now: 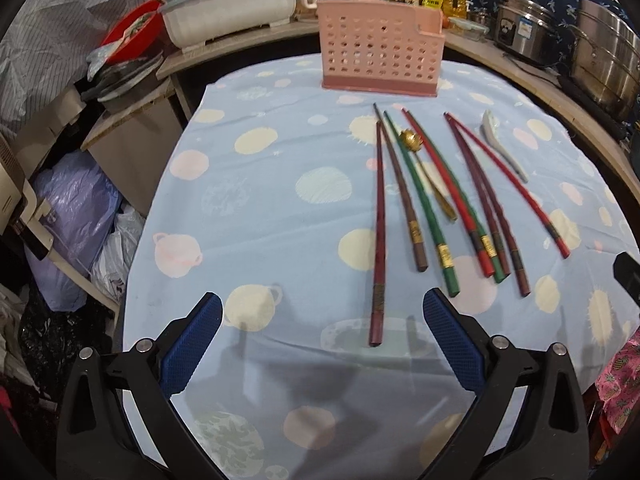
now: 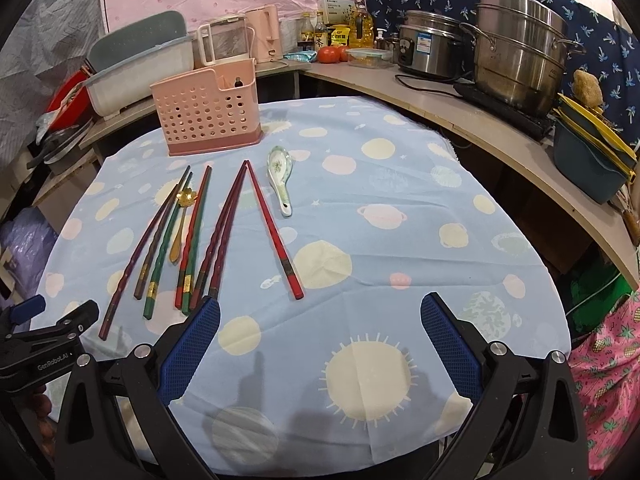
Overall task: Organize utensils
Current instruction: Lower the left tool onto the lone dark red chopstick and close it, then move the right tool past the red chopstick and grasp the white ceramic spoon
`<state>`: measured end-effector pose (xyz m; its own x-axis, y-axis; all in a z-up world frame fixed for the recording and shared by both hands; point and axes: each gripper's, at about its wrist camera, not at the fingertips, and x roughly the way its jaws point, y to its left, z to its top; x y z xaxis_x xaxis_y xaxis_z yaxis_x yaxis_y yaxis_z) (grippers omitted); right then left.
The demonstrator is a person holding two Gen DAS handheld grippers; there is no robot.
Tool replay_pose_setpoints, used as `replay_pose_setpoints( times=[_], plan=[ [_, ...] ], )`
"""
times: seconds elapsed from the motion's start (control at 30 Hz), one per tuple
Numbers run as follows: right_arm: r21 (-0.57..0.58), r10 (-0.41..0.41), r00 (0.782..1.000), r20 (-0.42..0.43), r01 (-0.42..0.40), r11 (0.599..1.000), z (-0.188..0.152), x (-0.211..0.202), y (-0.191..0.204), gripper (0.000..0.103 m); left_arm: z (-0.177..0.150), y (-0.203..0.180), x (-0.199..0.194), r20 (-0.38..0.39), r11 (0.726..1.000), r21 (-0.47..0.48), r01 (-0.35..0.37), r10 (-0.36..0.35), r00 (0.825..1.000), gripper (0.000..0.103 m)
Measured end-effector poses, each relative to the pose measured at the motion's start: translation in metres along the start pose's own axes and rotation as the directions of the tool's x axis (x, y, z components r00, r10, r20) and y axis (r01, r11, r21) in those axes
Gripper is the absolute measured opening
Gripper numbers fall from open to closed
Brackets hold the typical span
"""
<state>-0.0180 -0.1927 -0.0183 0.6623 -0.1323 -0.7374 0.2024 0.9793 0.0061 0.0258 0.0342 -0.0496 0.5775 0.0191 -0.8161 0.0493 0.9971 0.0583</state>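
Several chopsticks lie side by side on the blue tablecloth (image 1: 260,208): dark red ones (image 1: 379,236), a green one (image 1: 424,216) and red ones (image 1: 516,188). A gold spoon (image 1: 428,168) lies among them and a white ceramic spoon (image 1: 502,144) to their right. A pink perforated utensil holder (image 1: 380,48) stands upright at the far edge. My left gripper (image 1: 322,316) is open and empty, hovering near the closest dark red chopstick's end. My right gripper (image 2: 320,316) is open and empty above the cloth, right of the chopsticks (image 2: 224,232); the holder (image 2: 208,108) and white spoon (image 2: 280,176) also show there.
Steel pots (image 2: 516,68) and a rice cooker (image 2: 428,48) stand on the curved counter at the right. A white tub (image 2: 136,72), kettles and bottles line the back. A blue basin (image 2: 588,160) sits far right. Bags and clutter fill the floor at the left (image 1: 72,216).
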Motion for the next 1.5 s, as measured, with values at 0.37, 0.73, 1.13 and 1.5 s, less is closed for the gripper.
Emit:
replay_pose_setpoints(
  times=[0.37, 0.73, 1.13, 1.5],
  plan=[
    [-0.002, -0.001, 0.999, -0.037, 0.001, 1.000, -0.001, 0.017, 0.003, 0.096, -0.002, 0.000, 0.022, -0.056, 0.999, 0.006, 0.051, -0.051, 0.997, 0.084],
    [-0.007, 0.013, 0.999, -0.045, -0.014, 1.000, 0.004, 0.033, 0.003, 0.094, 0.002, 0.000, 0.025, -0.071, 0.993, 0.016, 0.115, -0.114, 0.991, 0.037],
    [-0.017, 0.080, 0.992, -0.102, -0.082, 0.997, 0.014, 0.074, 0.009, 0.060, 0.003, -0.003, 0.023, -0.096, 0.979, 0.001, 0.206, -0.205, 0.974, 0.007],
    [-0.051, 0.106, 0.986, -0.127, -0.113, 0.992, 0.020, 0.098, 0.018, 0.029, 0.005, -0.004, 0.025, -0.106, 0.976, -0.015, 0.216, -0.217, 0.970, 0.007]
  ],
)
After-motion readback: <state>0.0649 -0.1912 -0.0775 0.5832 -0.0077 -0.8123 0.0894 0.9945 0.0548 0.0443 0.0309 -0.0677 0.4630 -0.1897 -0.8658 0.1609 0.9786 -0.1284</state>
